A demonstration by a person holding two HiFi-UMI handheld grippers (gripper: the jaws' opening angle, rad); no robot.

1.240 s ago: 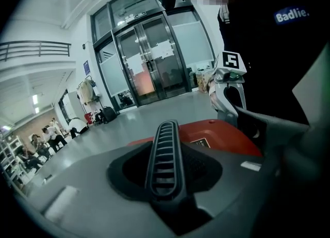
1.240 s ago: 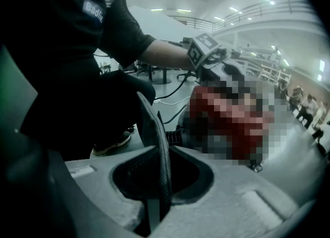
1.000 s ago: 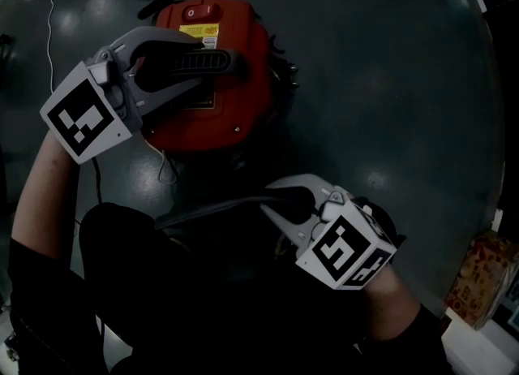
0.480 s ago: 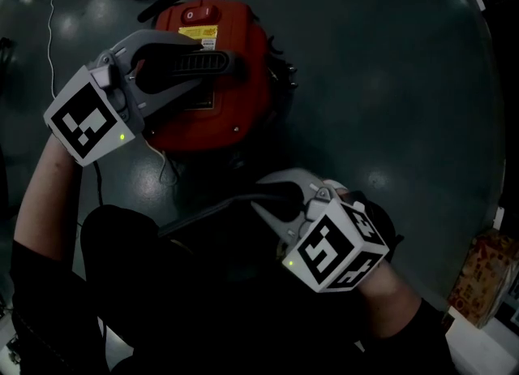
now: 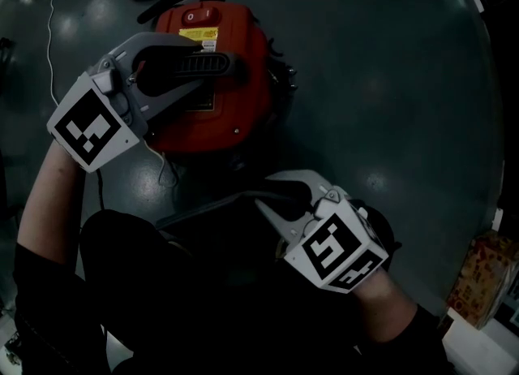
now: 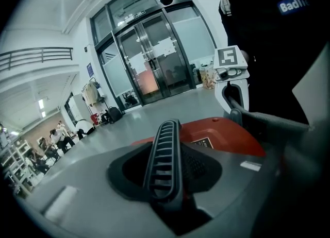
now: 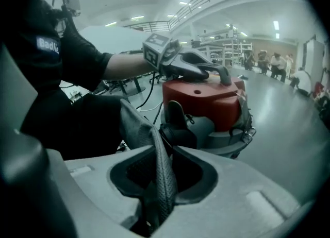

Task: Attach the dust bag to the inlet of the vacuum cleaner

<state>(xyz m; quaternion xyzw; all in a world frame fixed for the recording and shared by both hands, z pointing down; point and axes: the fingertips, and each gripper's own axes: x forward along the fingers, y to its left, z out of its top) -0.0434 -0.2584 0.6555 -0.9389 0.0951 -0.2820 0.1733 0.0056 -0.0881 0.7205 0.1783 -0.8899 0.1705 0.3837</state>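
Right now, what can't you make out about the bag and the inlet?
Inlet: head view, hidden by the vacuum cleaner's red top; right gripper view, the dust bag fold covers the joint.
Bag's extent: head view, it merges with the person's dark clothing.
Yellow label: head view, too small to read.
Handle: head view, partly covered by the left hand-held gripper.

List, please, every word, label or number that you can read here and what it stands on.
No text reads in full.
Yellow label on the red vacuum cleaner: too small.
Dark label on its top: too small.
Patch on the person's dark top: cut off, unclear.
Papers on the glass doors: blurred.
Printed box at the right edge: blurred.
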